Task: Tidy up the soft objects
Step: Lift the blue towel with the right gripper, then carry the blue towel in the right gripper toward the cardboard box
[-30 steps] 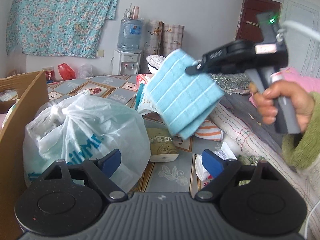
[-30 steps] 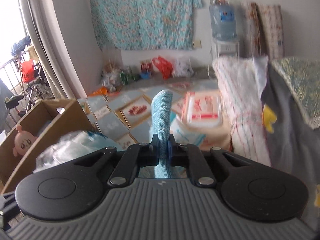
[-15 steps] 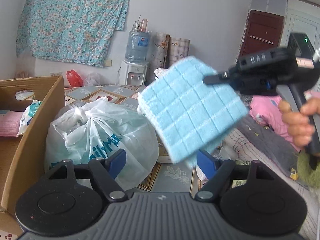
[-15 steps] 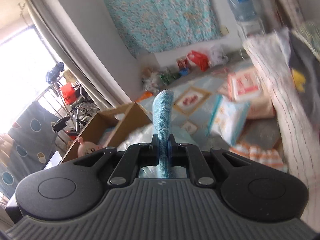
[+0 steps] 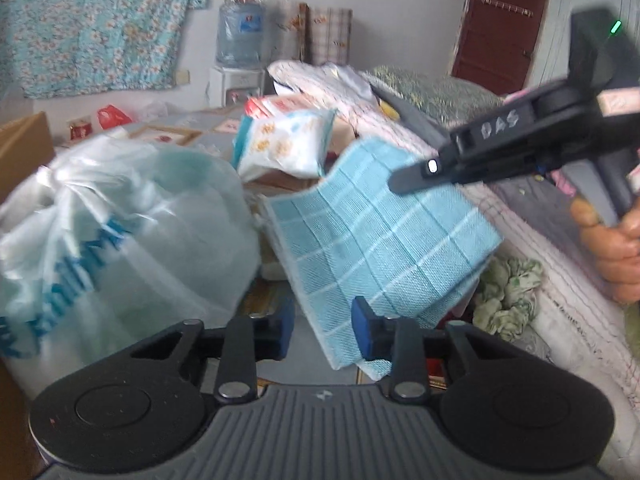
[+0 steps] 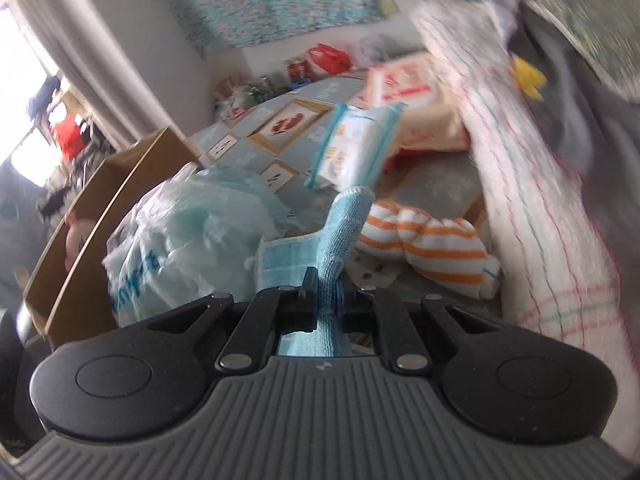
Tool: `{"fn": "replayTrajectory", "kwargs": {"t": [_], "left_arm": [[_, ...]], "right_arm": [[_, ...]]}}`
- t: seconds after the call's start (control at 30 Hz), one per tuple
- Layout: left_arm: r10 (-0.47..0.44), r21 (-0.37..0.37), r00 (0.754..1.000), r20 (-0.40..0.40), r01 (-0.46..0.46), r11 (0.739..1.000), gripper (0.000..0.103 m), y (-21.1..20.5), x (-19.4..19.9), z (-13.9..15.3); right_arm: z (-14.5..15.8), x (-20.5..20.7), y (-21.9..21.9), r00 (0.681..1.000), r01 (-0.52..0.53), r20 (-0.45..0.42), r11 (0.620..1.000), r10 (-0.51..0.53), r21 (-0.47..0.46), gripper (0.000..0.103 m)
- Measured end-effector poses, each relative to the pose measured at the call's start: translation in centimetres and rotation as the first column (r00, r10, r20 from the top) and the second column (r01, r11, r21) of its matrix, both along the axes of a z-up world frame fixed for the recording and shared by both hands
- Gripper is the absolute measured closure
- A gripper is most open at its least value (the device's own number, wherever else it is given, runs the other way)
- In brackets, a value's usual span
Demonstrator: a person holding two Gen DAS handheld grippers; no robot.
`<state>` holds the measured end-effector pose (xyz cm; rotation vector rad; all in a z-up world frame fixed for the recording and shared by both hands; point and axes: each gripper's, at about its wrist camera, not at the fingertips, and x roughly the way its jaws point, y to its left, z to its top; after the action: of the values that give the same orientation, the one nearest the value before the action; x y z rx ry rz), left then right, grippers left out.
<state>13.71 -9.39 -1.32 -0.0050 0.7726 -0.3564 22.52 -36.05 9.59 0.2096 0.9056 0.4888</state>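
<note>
A light blue checked cloth hangs folded in the air in front of me. My right gripper comes in from the upper right, held by a hand, and is shut on the cloth's top edge. In the right wrist view the cloth sticks up out of the right gripper. My left gripper is below the cloth, its jaws closing. The cloth's lower corner hangs between the blue pads, against the right pad. A gap still shows at the left pad.
A knotted white plastic bag fills the left, with a cardboard box behind it. A tissue pack, an orange-striped soft item and a green floral cloth lie on the patterned floor. A quilted bed edge runs along the right.
The right gripper has carried the cloth down and nearer, so its lower corner now sits between the left pads. The left jaws have narrowed a lot.
</note>
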Motion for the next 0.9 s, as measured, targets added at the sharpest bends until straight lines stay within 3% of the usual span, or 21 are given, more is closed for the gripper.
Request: {"fn": "replayTrajectory", "kwargs": {"t": [0.3, 0.5, 0.7, 0.9], "left_arm": [[-0.040, -0.019, 0.997, -0.071, 0.038, 0.999, 0.074, -1.2, 1.3, -2.3], [-0.039, -0.046, 0.995, -0.090, 0.035, 0.998, 0.074, -0.6, 1.7, -2.8], [-0.024, -0.060, 0.994, -0.104, 0.017, 0.998, 0.068, 1.6, 0.4, -2.3], [0.033, -0.069, 0.998, -0.059, -0.037, 0.997, 0.067, 4.3, -1.3, 0.1]], "right_arm": [[-0.1, 0.5, 2.4, 0.994, -0.099, -0.045, 0.993, 0.102, 0.057, 0.091], [-2.2, 1.3, 3.1, 0.977, -0.107, -0.163, 0.978, 0.137, 0.178, 0.074], [-3.9, 2.3, 3.5, 0.966, -0.084, -0.226, 0.977, 0.129, 0.197, 0.071], [-5.2, 3.1, 4.2, 0.955, -0.080, -0.265, 0.974, 0.136, 0.212, 0.062]]}}
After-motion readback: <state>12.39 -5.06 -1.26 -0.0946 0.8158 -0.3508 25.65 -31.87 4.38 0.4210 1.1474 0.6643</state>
